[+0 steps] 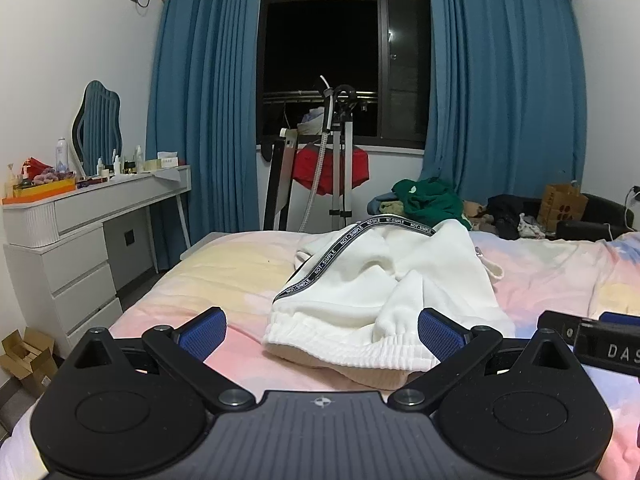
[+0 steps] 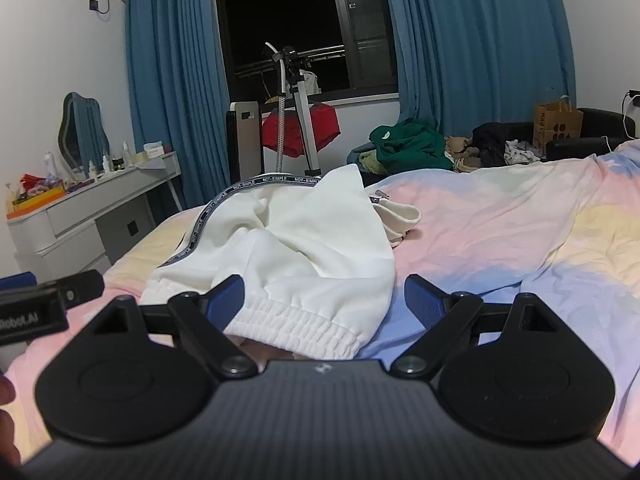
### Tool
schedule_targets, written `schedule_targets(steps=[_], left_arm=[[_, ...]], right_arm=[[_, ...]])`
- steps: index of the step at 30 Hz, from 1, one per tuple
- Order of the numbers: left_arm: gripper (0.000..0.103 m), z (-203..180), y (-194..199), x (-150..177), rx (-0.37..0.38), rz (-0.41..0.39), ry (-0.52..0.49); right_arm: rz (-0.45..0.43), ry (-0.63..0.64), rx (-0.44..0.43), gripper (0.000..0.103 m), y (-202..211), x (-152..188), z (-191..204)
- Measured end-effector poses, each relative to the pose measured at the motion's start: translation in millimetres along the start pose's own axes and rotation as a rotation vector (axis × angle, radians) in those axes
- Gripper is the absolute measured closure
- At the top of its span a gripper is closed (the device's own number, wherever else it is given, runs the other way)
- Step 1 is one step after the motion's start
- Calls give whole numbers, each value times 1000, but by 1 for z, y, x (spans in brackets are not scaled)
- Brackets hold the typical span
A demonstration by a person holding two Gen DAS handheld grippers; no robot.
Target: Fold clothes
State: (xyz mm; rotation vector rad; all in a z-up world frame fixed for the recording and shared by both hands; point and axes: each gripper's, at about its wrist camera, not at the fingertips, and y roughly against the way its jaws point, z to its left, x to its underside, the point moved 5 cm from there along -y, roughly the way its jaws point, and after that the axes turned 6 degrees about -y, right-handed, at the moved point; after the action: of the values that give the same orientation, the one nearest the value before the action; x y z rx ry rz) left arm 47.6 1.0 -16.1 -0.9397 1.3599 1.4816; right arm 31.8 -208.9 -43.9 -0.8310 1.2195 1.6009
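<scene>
White sweatpants (image 1: 372, 280) with a black "NOT-SIMPLE" side stripe lie crumpled on the pastel bedsheet (image 1: 208, 280); they also show in the right wrist view (image 2: 288, 248). Their ribbed cuffs point toward me. My left gripper (image 1: 322, 332) is open and empty, its blue pads on either side of the near cuff, just short of it. My right gripper (image 2: 324, 300) is open and empty, its left pad (image 2: 226, 300) over the cuff's edge. Each gripper shows at the edge of the other's view: the right one (image 1: 600, 340) and the left one (image 2: 36, 308).
A pile of green and dark clothes (image 1: 432, 200) lies at the bed's far edge. A white dresser (image 1: 80, 232) with bottles stands at the left. A garment steamer stand (image 1: 340, 152) with a red garment stands by the window. A paper bag (image 2: 558, 124) sits far right.
</scene>
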Motion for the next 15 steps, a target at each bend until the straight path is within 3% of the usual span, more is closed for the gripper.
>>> schedule_targets(steps=[15], left_arm=[[0, 19, -10, -1, -13, 0, -15]], right_arm=[[-13, 3, 0, 15, 1, 0, 2]])
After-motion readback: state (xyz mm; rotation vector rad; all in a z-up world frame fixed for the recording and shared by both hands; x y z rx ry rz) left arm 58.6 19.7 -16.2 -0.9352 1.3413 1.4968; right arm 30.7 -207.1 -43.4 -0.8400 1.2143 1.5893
